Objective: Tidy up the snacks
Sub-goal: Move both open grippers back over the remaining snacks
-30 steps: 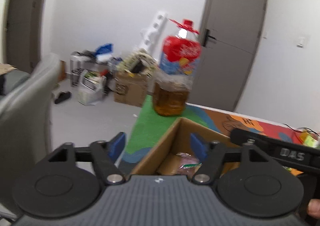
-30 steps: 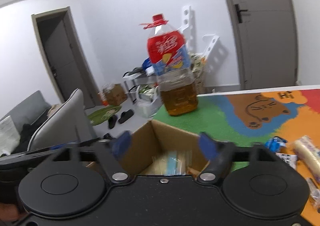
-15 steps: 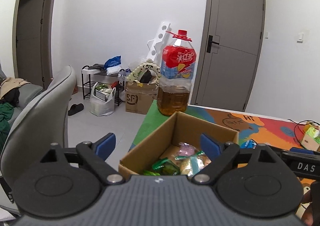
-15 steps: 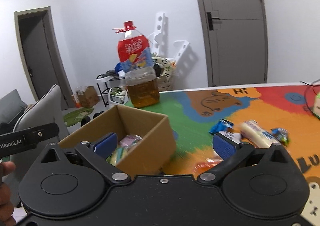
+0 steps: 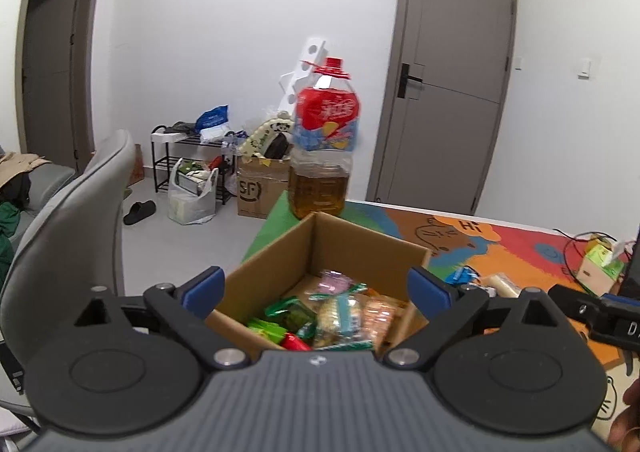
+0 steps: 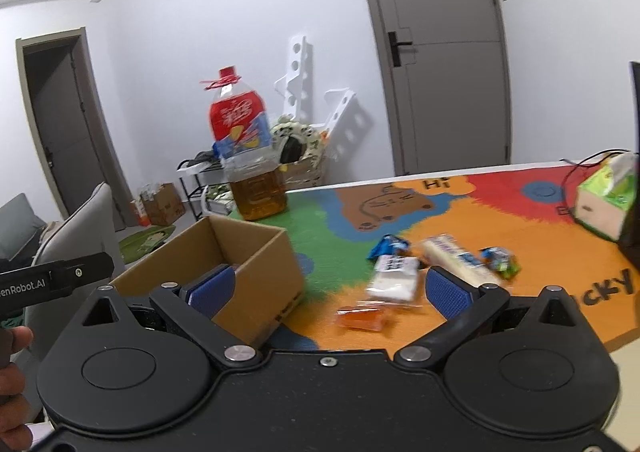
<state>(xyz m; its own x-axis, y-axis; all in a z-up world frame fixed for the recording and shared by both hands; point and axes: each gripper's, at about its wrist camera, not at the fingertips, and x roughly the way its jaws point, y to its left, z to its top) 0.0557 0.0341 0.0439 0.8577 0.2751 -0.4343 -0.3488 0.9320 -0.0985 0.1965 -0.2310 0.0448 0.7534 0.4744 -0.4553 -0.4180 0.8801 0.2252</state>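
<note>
A cardboard box sits on the colourful table mat and holds several snack packets. My left gripper is open and empty, just above and in front of the box. The box also shows in the right wrist view at the left. My right gripper is open and empty, above the mat to the right of the box. Loose snacks lie on the mat: an orange packet, a white packet, a long white roll, a blue wrapper and a small green-blue wrapper.
A large oil bottle with a red label stands behind the box, also in the right wrist view. A green tissue box sits at the mat's right. A grey chair stands left of the table. Clutter lies by the far wall.
Both grippers have pulled back from the box. The right gripper has swung right, so the loose snacks on the mat now lie ahead of it. Both stay open.
</note>
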